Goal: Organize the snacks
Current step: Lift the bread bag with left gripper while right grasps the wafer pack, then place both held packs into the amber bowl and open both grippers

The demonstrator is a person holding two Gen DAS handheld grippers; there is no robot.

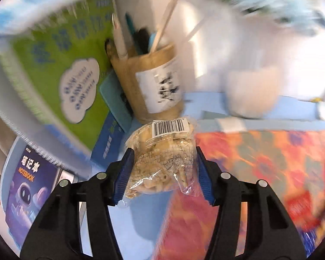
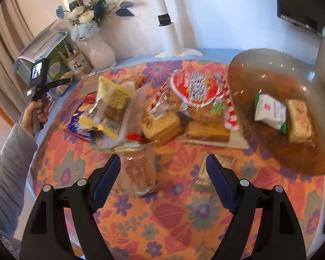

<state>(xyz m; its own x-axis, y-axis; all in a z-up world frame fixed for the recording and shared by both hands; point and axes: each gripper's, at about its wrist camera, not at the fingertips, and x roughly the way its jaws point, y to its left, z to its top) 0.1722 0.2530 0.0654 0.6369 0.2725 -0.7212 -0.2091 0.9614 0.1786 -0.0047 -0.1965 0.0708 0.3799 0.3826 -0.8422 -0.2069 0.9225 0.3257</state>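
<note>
Left gripper (image 1: pixel 162 169), clamped on a clear snack bag (image 1: pixel 162 158) near the pen holder (image 1: pixel 149 82), sits at the table's far left, well apart from the glass bowl (image 2: pixel 244 69) at far right, nearer the wide-open right gripper (image 2: pixel 162 179).

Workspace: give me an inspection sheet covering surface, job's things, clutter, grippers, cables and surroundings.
Surface: round table with a floral cloth.
Job's things: pile of wrapped snacks mid-table; glass bowl on the right holding a white-green packet and a pale bar; a wrapped sandwich biscuit near the right tool.
Clutter: pen holder, green book, notebook.
Grippers: left tool shut on a clear bag of biscuits; right tool open, empty.
Cables: nothing seen.
Surroundings: vase of blue flowers, white wall, curtain.
</note>
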